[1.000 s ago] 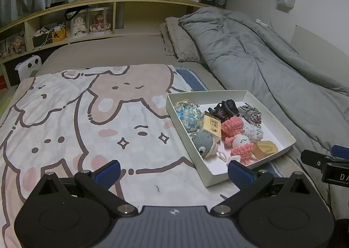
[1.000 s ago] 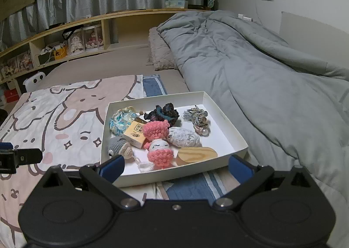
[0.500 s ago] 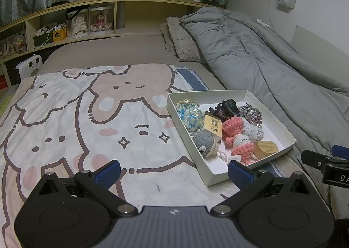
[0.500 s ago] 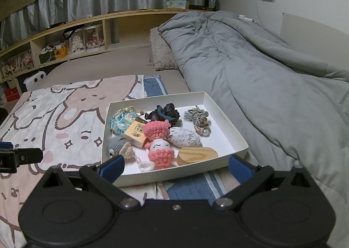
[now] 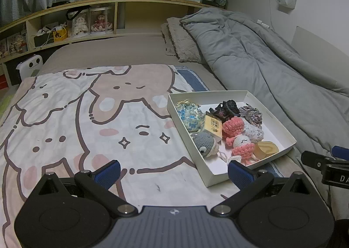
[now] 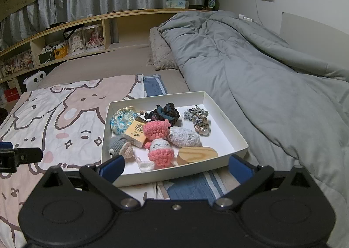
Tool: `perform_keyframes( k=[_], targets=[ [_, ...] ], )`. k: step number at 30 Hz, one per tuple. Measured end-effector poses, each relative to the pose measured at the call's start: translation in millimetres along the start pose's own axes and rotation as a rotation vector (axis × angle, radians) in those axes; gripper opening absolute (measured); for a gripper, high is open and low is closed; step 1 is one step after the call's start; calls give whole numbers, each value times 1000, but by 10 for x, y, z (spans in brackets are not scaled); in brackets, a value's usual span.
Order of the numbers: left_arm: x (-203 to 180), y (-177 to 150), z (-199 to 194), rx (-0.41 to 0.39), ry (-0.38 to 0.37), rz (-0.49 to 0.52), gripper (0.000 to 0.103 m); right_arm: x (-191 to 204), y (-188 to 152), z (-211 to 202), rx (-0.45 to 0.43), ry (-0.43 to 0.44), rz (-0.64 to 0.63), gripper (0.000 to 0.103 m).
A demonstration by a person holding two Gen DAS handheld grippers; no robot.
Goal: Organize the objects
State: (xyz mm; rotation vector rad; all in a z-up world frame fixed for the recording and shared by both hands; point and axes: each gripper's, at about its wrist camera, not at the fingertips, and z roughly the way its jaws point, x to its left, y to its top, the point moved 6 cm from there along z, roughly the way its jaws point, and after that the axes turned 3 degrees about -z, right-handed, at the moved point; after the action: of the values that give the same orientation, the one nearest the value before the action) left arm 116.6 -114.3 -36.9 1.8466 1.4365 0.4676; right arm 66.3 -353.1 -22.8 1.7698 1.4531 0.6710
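A white shallow box (image 6: 226,117) (image 5: 277,115) lies on the bed and holds several small things: a pink crochet octopus (image 6: 160,148), a grey crochet whale (image 6: 118,145), a yellow card box (image 6: 136,132), a blue-white crochet pouch (image 6: 120,120), a dark scrunchie (image 6: 165,111), a white crochet piece (image 6: 184,136), a wooden disc (image 6: 197,154) and a tassel charm (image 6: 198,118). My right gripper (image 6: 175,166) is open and empty just before the box's near wall. My left gripper (image 5: 172,171) is open and empty over the cartoon blanket (image 5: 76,117), left of the box.
A rumpled grey duvet (image 6: 261,73) fills the bed's right side, with a pillow (image 6: 160,51) beyond. A wooden shelf headboard (image 6: 87,34) with display boxes runs along the back. A white wall (image 6: 316,8) stands at the right.
Both grippers have drifted very slightly; the box and its contents stay put. Both stay open.
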Motion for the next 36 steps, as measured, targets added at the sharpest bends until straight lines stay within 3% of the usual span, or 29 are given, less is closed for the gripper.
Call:
perform_keyframes(
  k=[36],
  targets=[
    [15,-26,36,11,7,-5,103,5,-7,-9,1,-1,-5,103]
  ],
)
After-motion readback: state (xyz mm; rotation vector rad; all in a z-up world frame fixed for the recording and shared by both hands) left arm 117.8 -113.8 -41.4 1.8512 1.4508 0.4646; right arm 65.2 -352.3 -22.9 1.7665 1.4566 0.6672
